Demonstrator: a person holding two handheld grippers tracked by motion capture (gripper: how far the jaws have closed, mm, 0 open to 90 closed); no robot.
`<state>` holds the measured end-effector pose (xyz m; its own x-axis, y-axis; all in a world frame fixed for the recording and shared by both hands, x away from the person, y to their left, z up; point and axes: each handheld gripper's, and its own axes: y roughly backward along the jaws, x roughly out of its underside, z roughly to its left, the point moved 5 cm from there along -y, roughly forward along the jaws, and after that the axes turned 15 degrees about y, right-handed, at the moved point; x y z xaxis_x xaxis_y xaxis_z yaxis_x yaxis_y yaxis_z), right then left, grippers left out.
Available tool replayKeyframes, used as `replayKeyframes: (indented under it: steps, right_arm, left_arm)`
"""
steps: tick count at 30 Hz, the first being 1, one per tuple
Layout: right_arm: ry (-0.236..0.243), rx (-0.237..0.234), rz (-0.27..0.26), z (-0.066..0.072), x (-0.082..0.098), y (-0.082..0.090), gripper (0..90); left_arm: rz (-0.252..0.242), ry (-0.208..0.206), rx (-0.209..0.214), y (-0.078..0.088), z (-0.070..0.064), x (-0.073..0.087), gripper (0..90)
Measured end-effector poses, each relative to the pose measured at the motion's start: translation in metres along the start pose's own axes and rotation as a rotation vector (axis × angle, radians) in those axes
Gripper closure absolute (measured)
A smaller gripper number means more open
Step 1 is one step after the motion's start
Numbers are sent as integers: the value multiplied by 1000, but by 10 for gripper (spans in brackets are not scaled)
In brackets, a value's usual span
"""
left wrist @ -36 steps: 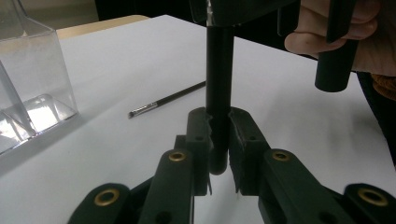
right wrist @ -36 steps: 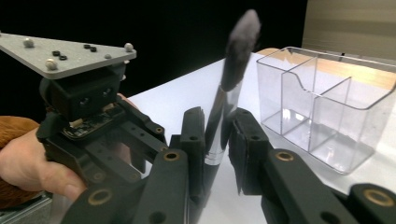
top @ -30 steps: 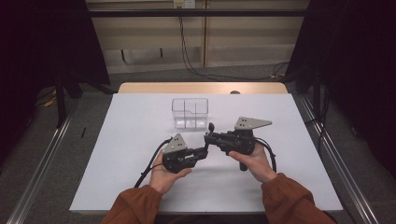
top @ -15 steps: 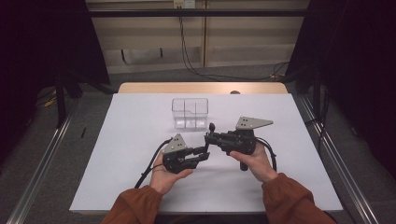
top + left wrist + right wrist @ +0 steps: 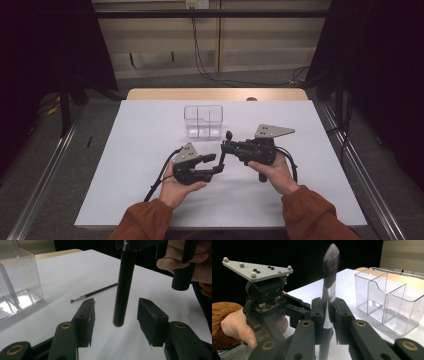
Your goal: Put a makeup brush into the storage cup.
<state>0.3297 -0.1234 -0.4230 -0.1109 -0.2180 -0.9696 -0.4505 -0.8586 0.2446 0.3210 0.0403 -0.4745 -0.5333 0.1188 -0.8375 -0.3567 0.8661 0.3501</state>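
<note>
One light, stiff makeup brush [image 5: 328,290] was held upright at its slippery-looking ferrule by the right gripper [image 5: 327,315], the left gripper [image 5: 115,322] gaping wide around its handle, probably best regripped there.

A lab-style recording setup: a bench [image 5: 150,150] under a plain white sheet stands between black curtains [image 5: 45,45] (dark on both sides), with metal floor rails [image 5: 42,200] alongside, loose cables [image 5: 200,55] running down the pale back wall [image 5: 150,35], and grey carpet below.
</note>
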Motion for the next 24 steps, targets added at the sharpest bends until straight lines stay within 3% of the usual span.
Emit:
replayKeyframes:
  steps: [17,24]
  right_arm:
    - [8,14,-10,-5,-1,7,800]
    - [12,19,-9,-6,-2,9,800]
  left_arm:
    - [-45,33,-54,13,6,-9,149]
    - [-63,38,-56,21,7,-12,94]
